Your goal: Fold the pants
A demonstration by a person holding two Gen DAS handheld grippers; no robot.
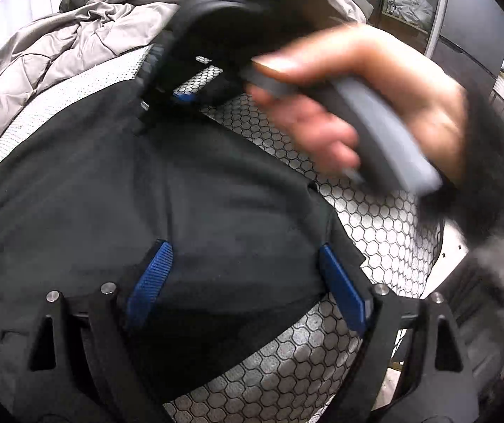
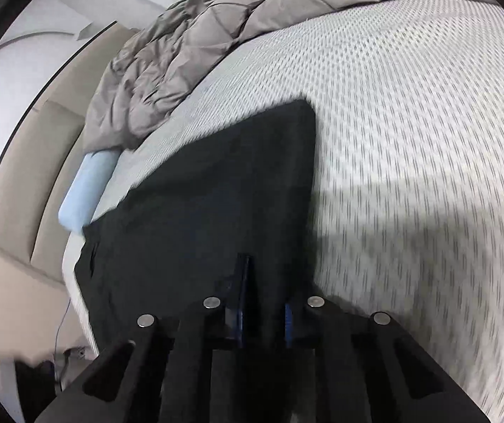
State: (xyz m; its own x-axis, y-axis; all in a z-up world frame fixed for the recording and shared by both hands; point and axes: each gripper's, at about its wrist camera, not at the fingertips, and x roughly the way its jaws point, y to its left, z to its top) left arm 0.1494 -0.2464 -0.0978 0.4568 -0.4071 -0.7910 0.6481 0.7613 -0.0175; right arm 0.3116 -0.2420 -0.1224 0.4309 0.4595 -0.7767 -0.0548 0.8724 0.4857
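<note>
Black pants (image 1: 188,190) lie spread flat on the bed, over a hexagon-patterned cover (image 1: 375,218). My left gripper (image 1: 246,287) hovers just over their near part, open wide, with one blue pad (image 1: 149,282) on each side and only flat cloth beneath. A person's hand (image 1: 357,81) holds my right gripper (image 1: 153,105) at the pants' far edge. In the right wrist view the pants (image 2: 199,204) stretch away to a squared end, and the right gripper (image 2: 264,303) has its fingers close together with dark pants cloth pinched between the blue pads.
A crumpled grey quilt (image 1: 51,63) is heaped along the far side of the bed (image 2: 410,112). A light blue pillow (image 2: 86,187) lies at the mattress edge by a beige headboard (image 2: 40,183). A shelf with white cloth (image 1: 410,7) stands at the back right.
</note>
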